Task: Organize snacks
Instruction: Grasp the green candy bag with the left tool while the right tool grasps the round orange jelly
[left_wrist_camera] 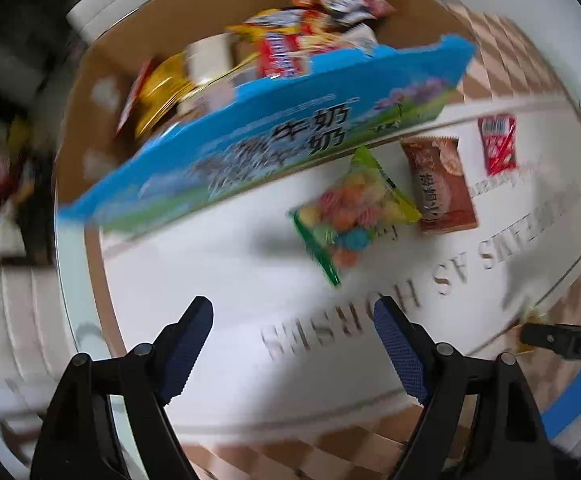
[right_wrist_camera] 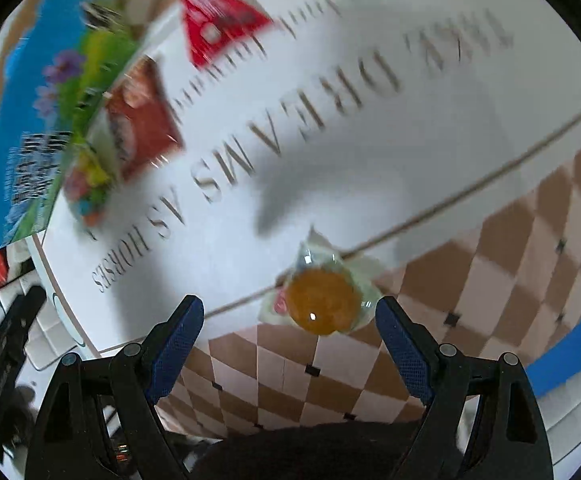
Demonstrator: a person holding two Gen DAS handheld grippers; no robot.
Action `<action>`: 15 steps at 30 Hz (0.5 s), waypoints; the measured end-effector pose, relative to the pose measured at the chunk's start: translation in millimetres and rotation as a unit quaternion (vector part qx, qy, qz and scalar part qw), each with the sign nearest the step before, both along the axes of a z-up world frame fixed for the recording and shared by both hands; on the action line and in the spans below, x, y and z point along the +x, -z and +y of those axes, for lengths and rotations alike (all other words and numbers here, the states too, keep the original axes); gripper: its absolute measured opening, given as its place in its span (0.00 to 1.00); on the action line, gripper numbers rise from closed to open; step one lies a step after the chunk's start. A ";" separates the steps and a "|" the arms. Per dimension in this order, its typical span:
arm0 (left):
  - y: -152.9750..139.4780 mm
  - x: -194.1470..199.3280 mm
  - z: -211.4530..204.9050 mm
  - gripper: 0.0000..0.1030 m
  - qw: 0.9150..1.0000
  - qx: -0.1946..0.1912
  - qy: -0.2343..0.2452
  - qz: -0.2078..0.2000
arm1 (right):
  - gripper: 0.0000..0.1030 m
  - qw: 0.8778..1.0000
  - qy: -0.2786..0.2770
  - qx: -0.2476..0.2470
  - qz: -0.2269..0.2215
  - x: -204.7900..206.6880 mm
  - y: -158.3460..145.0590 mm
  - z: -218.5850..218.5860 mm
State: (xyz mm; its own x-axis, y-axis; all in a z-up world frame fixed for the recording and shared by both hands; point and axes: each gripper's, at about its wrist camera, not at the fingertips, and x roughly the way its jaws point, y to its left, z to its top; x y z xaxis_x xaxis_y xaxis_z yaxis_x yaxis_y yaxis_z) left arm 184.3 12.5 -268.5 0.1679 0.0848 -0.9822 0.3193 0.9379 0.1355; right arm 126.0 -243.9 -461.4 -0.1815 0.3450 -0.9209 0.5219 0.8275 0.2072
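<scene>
Both tongs stand spread with nothing between their pads. The right gripper hovers over a small jelly cup, an orange dome in a clear plastic shell with a thin sealed flange around it, which lies just ahead of the fingertips, nearer the right finger, on the edge of the white mat where it meets the checkered cloth. I judge the cup light, smooth and likely slippery on its rounded dome; the shell should hold shape under a mild pinch, but a hard squeeze could dent it or burst the seal, so the safest hold looks to be across the widest part of the body, low, near the flange. The left gripper hangs above the mat, and ahead of it lie three flat pouches: a candy bag, a brown packet and a red packet; all look soft and crinkly, best pinched at a sealed edge. Farther ahead stands the cardboard box with a blue printed flap, already holding snacks.
</scene>
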 end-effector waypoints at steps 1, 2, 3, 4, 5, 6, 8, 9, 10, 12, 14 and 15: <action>4.1 5.5 -4.3 0.80 1.000 0.006 0.020 0.004 | 0.87 1.000 0.004 0.002 0.005 -2.2 5.0 0.1; 8.7 11.1 -9.2 0.80 0.999 0.011 0.042 0.008 | 0.87 1.000 0.009 0.004 0.009 -5.2 9.1 0.9; 14.1 17.1 -15.7 0.80 0.998 0.021 0.066 0.011 | 0.87 1.000 0.011 0.004 0.010 -6.9 11.4 1.8; 18.0 21.4 -21.2 0.80 0.996 0.029 0.087 0.011 | 0.87 1.000 0.011 0.001 0.010 -7.7 12.8 2.9; 21.4 25.2 -27.4 0.80 0.993 0.034 0.108 0.012 | 0.87 1.000 0.009 -0.002 0.009 -8.1 14.3 3.4; 25.3 29.2 -34.6 0.80 0.991 0.038 0.130 0.013 | 0.87 1.000 0.008 -0.005 0.008 -7.9 15.1 4.1; 33.3 34.1 -48.5 0.80 0.984 0.045 0.170 0.020 | 0.87 1.000 0.010 -0.010 0.005 -7.2 15.3 3.4; 36.9 35.6 -53.6 0.80 0.981 0.048 0.184 0.024 | 0.87 1.000 0.012 -0.011 0.004 -5.3 15.0 2.0; 43.0 37.5 -59.8 0.80 0.978 0.057 0.198 0.029 | 0.87 1.000 0.014 -0.013 0.002 -4.7 14.2 1.1; 55.3 40.6 -69.5 0.80 0.972 0.074 0.220 0.042 | 0.87 1.000 0.012 -0.016 -0.001 -3.4 12.7 0.5; 64.4 42.6 -77.9 0.80 0.967 0.080 0.239 0.048 | 0.87 1.000 0.008 -0.018 -0.003 1.6 12.1 -0.3; 67.4 44.0 -80.0 0.80 0.966 0.079 0.241 0.052 | 0.87 1.000 0.004 -0.019 -0.003 1.4 11.0 0.8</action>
State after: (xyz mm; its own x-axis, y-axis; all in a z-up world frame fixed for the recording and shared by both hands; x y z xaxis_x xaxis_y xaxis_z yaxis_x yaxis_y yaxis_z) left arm 228.4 -67.5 -336.0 0.1259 0.1713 -0.9771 0.7329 0.6478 0.2080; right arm 127.4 -243.1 -472.5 -0.1722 0.3107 -0.9348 0.5277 0.8304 0.1788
